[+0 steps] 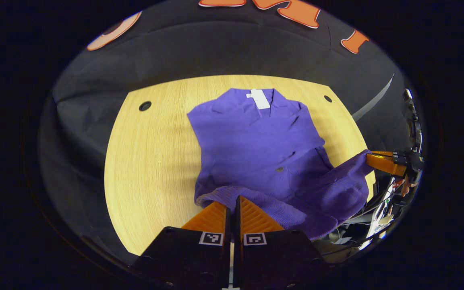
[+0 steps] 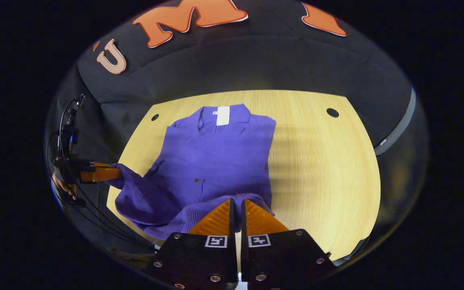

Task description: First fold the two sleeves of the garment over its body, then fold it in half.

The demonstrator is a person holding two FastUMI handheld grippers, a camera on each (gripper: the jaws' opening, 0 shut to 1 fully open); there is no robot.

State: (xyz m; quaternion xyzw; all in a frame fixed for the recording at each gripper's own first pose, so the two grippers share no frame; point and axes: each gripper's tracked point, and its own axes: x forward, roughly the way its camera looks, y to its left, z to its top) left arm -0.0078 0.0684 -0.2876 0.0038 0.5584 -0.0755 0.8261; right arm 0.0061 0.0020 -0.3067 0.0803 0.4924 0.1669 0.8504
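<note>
Purple cardigan (image 1: pixel 256 145) spread on tabletop (image 1: pixel 151 169), collar far, hem near, long axis running away from both. Left hand-held gripper (image 1: pixel 234 203) clenched on hem's left corner; right hand-held gripper (image 2: pixel 237 207) clamped on the other, hem lifted for the half-fold toward collar.

Pale wooden table (image 1: pixel 151 161) (two round holes), black cloth wall (image 1: pixel 224 48).

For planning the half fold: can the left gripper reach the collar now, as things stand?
Probably not at once: the left gripper looks shut on the shirt hem, though bare cloth lies between it and the collar.
</note>
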